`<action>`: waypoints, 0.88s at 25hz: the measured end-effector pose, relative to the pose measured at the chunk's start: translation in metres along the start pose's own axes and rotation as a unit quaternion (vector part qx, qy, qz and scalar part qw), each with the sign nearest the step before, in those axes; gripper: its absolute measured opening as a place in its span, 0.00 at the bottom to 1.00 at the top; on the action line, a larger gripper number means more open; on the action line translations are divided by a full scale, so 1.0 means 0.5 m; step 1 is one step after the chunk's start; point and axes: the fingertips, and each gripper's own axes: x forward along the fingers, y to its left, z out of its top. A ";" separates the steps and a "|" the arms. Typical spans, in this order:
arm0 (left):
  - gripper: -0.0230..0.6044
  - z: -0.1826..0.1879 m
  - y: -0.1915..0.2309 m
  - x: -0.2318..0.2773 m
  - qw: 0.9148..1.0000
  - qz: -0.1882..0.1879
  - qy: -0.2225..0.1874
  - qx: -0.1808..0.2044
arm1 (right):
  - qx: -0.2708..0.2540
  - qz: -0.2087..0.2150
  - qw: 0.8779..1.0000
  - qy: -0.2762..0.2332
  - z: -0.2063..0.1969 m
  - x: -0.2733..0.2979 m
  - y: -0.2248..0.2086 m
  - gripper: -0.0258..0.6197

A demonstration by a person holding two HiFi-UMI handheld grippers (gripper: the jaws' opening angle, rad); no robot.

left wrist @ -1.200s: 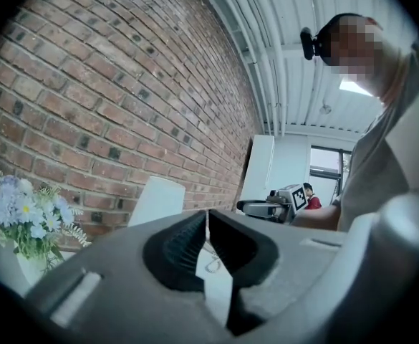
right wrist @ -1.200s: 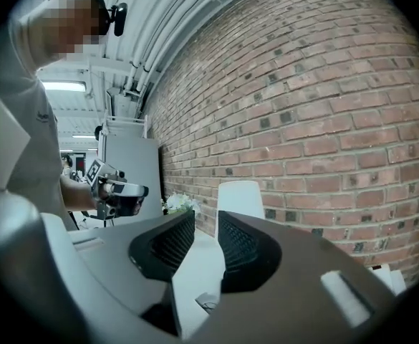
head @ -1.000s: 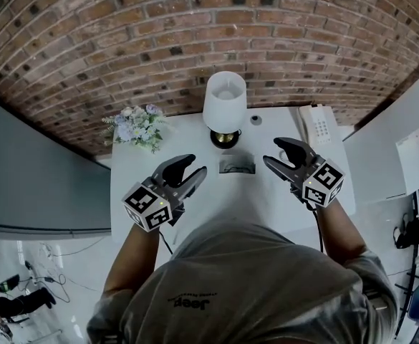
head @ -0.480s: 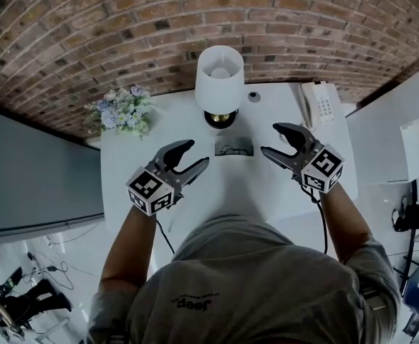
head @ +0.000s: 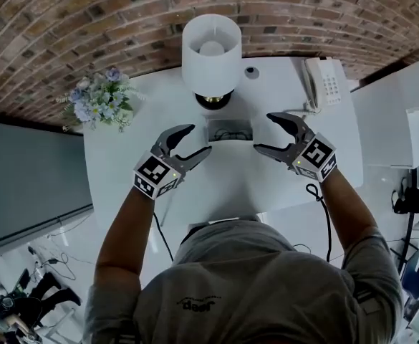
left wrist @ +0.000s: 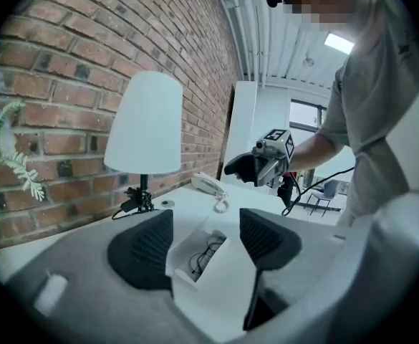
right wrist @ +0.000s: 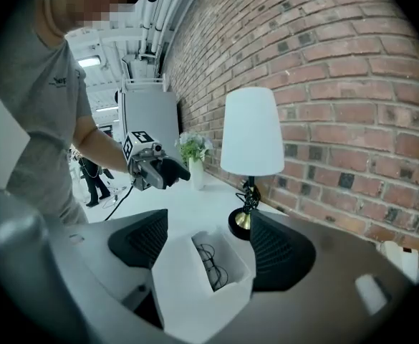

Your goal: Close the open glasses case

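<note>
The open white glasses case (head: pixel 229 130) lies on the white table (head: pixel 230 185) just in front of the lamp, with dark-rimmed glasses (left wrist: pixel 206 252) inside it. My left gripper (head: pixel 193 142) hovers to the left of the case, my right gripper (head: pixel 264 132) to its right, and both point inward at it. The jaws of both grippers are opening and neither touches the case. In the left gripper view the case (left wrist: pixel 197 255) shows ahead between the pads (left wrist: pixel 146 248). In the right gripper view the case (right wrist: pixel 208 269) also shows ahead between the pads (right wrist: pixel 277 253), with its lid flap nearest me.
A white-shaded lamp (head: pixel 210 45) stands right behind the case against the brick wall. A vase of flowers (head: pixel 98 99) is at the back left, a white phone (head: pixel 324 81) at the back right, and a small round object (head: pixel 251 71) beside the lamp.
Both grippers have come down toward the table and drawn level with the case on either side. Their jaws stand wider apart than before.
</note>
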 end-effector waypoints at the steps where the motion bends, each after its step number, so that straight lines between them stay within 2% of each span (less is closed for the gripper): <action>1: 0.50 -0.016 0.007 0.012 1.000 -0.002 0.007 0.005 | 0.002 0.000 1.000 0.007 -0.019 0.011 -0.006 0.60; 5: 0.57 -0.081 0.028 0.061 0.999 -0.007 0.037 0.027 | 0.005 -0.005 0.999 0.036 -0.092 0.056 -0.026 0.63; 8: 0.63 -0.129 0.045 0.099 0.996 -0.004 0.065 0.054 | -0.005 -0.004 0.998 0.066 -0.147 0.081 -0.039 0.65; 12: 0.67 -0.191 0.060 0.135 0.993 -0.012 0.095 0.073 | -0.024 -0.005 0.996 0.082 -0.198 0.120 -0.055 0.68; 22: 0.70 -0.255 0.086 0.182 0.989 -0.025 0.114 0.088 | -0.046 0.010 0.992 0.120 -0.284 0.168 -0.076 0.72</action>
